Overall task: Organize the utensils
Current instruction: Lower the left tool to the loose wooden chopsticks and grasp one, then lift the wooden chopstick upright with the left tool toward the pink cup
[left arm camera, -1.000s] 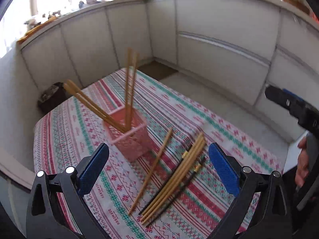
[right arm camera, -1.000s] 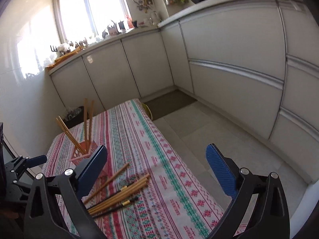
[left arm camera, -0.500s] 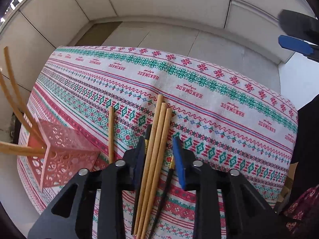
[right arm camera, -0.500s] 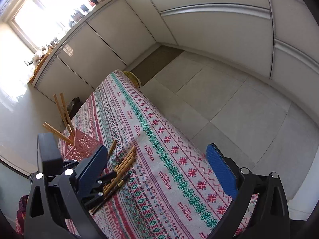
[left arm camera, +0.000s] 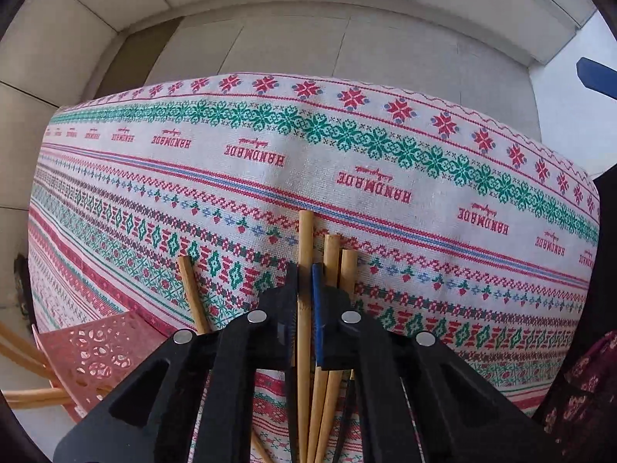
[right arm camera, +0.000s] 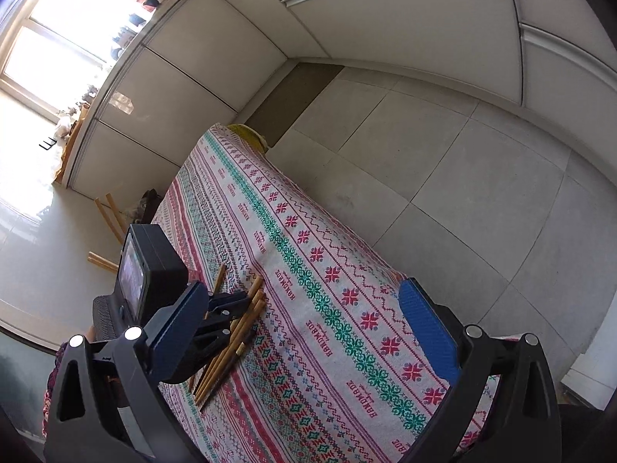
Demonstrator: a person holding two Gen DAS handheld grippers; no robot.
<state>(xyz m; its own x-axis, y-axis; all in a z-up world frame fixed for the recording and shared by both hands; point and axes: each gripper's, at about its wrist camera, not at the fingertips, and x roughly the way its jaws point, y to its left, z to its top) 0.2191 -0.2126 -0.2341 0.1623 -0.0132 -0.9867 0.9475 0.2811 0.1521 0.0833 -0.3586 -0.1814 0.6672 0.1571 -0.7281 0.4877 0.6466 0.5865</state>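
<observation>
My left gripper (left arm camera: 305,270) is down on the patterned tablecloth (left arm camera: 347,162) and shut on one wooden chopstick (left arm camera: 304,239) from a small bundle. Two more wooden chopsticks (left arm camera: 339,258) lie against its right finger, and another single one (left arm camera: 191,289) lies to the left. The pink perforated holder (left arm camera: 96,351) stands at the lower left with several chopsticks sticking out. In the right wrist view the left gripper (right arm camera: 227,310) sits over the chopstick bundle (right arm camera: 231,339). My right gripper (right arm camera: 308,332) is open and empty, held above the cloth.
A dark chopstick (right arm camera: 227,366) lies at the bundle's right side. The table's far edge (left arm camera: 308,77) drops to a tiled floor (right arm camera: 424,135) with white cabinets (right arm camera: 385,19) behind. The person's patterned sleeve (left arm camera: 578,405) is at the lower right.
My left gripper came down from above the table onto the bundle and closed from wide open to shut on one chopstick. My right gripper tilted downward and stayed open.
</observation>
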